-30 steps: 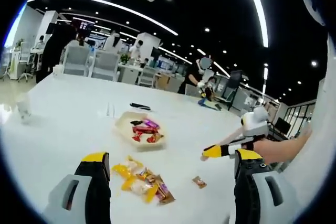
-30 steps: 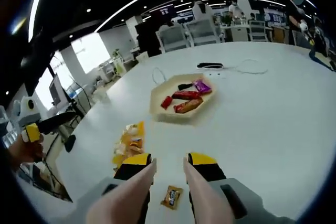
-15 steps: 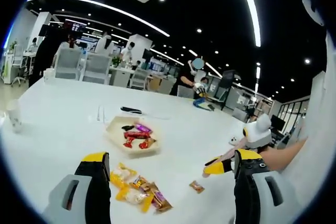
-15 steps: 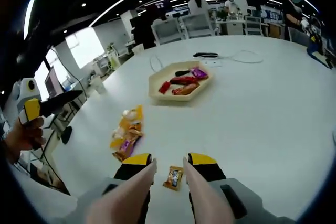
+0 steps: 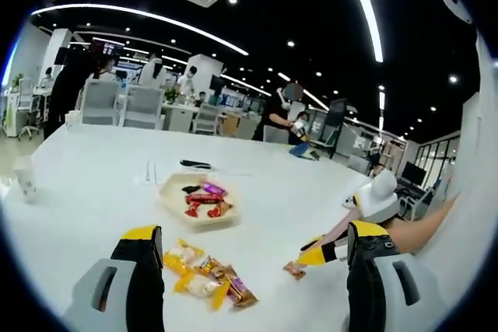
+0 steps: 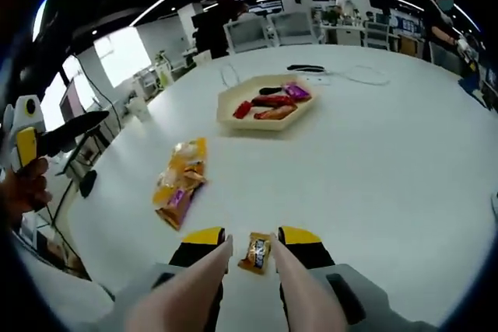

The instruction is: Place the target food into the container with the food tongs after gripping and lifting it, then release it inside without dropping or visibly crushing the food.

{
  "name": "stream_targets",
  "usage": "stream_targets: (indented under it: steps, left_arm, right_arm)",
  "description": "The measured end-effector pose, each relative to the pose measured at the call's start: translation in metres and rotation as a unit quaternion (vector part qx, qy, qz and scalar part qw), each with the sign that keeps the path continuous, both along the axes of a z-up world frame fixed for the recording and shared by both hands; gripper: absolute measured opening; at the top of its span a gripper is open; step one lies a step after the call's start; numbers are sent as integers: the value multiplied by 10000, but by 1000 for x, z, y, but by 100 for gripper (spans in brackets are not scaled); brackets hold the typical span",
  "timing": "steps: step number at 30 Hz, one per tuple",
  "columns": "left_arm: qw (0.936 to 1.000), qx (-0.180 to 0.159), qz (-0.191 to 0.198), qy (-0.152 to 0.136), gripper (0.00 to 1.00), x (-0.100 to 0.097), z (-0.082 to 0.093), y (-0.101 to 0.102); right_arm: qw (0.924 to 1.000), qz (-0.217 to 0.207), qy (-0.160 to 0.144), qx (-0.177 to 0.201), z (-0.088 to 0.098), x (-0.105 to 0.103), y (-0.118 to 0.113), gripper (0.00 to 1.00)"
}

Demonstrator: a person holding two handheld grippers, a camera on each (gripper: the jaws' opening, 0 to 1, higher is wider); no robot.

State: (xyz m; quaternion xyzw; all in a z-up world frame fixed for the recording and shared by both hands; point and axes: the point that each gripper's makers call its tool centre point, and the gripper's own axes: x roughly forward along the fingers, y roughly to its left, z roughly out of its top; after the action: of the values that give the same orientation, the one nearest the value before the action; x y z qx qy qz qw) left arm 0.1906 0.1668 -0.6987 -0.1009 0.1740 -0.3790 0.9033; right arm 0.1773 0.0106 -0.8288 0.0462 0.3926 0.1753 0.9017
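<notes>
A small orange snack packet (image 6: 255, 251) lies on the white table (image 6: 373, 161), right between the tips of the beige food tongs (image 6: 208, 277). My right gripper (image 6: 251, 236) is shut on those tongs, whose arms stand apart on either side of the packet. From the left gripper view, the right gripper (image 5: 313, 254) hovers low over the same packet (image 5: 293, 271). The container is a beige hexagonal tray (image 6: 232, 103), also seen as the tray (image 5: 172, 191), and it holds several wrapped candies. My left gripper (image 5: 253, 232) hangs wide open with nothing in it.
A pile of yellow and purple snack packets (image 6: 180, 184) lies left of the tongs, nearer me than the tray. A black object with a white cable (image 6: 310, 68) lies beyond the tray. A cup (image 5: 25, 183) stands far left. Office chairs and people are at the table's far side.
The right gripper has come forward and lower, so the small packet now lies between the tong tips instead of ahead of them. The left gripper has stayed open.
</notes>
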Motion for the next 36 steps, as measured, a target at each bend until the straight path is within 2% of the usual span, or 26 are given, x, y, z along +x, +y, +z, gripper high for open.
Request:
stream_targets:
  steps: [3, 8, 11, 12, 19, 28, 36]
  left_arm:
    - [10000, -51, 36, -1, 99, -1, 0, 1]
    - [10000, -39, 70, 56, 99, 1, -1, 2]
    - [9999, -45, 69, 78, 98, 2, -2, 1]
    - [9999, -46, 73, 102, 98, 3, -3, 1]
    - [9998, -94, 120, 122, 97, 6, -1, 3]
    - [9996, -129, 50, 248, 96, 6, -5, -1]
    - [9995, -148, 44, 266, 95, 3, -6, -2]
  right_arm:
    - [9999, -94, 86, -70, -6, 0, -6, 27]
    - [9995, -274, 172, 54, -9, 2, -5, 27]
    - [9995, -227, 207, -43, -14, 1, -1, 27]
    - [9993, -191, 261, -181, -18, -1, -1, 27]
    - [9993, -115, 258, -231, -21, -1, -5, 24]
    - [9953, 319, 139, -900, -23, -3, 2, 26]
    - [9984, 116, 221, -514, -21, -1, -1, 26]
